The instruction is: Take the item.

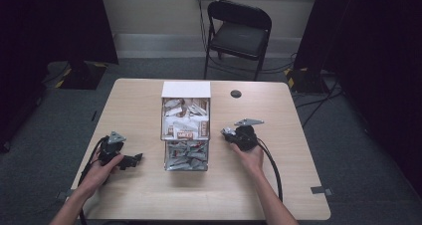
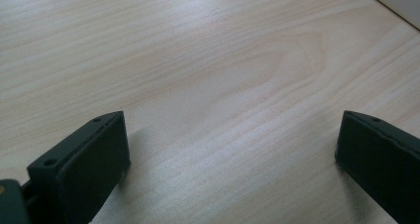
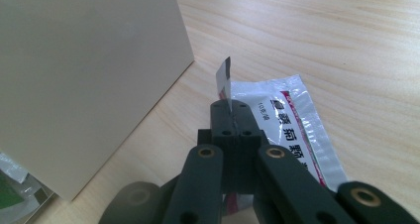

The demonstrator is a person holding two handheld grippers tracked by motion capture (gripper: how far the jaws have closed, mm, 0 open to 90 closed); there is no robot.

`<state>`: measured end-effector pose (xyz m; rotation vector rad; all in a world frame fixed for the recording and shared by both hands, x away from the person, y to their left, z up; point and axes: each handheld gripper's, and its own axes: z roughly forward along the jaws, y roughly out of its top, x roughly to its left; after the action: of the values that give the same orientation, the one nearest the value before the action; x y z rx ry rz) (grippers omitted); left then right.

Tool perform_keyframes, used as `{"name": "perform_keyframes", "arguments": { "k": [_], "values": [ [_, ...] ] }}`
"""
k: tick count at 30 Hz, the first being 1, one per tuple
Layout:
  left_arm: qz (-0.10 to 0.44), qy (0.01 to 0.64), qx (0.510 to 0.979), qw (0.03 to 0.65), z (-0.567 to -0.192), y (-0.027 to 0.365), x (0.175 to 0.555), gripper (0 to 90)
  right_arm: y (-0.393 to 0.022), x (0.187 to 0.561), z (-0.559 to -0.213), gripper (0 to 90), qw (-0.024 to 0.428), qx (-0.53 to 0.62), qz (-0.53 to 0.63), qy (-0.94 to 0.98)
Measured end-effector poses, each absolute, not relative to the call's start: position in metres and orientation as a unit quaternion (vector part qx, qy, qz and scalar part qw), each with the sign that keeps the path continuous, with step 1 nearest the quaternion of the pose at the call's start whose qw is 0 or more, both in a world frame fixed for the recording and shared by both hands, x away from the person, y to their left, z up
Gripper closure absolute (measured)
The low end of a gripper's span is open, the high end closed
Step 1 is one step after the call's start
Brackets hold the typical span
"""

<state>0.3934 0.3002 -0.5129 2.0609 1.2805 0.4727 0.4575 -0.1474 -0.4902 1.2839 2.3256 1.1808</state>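
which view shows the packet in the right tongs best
The right gripper view: the right tongs are shut on the silver sachet, with its red band and printing plain above the table. In the high view it is just a pale speck at the tongs, beside the clear box.

Box (image 1: pixel 185 130): mid-surface (image 1: pixel 149 195), sachets inside in compartments; its far end toward the chair (image 1: pixel 238 33).
Left gripper (image 1: pixel 130 161): on the surface left of the box, near its front end, apart from it.
Right gripper (image 1: pixel 228 133): right of the box, just beside its wall.
Sachet (image 3: pixel 287 125): between the right fingers, lying on the surface beside the box wall.
Hole (image 1: pixel 235 93): in the surface, behind the right gripper.
Chair: on the floor behind the surface.
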Motion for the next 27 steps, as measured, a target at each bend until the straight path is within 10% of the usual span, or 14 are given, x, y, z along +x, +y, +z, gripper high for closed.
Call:
{"name": "perform_keyframes", "arguments": {
  "k": [27],
  "values": [
    [0.18, 0.49, 0.787, 0.329, -0.513, 0.3, 0.393, 0.0, -0.139, 0.459, -0.503, 79.8, 0.112, 0.449, 0.397, 0.792]
  ]
}}
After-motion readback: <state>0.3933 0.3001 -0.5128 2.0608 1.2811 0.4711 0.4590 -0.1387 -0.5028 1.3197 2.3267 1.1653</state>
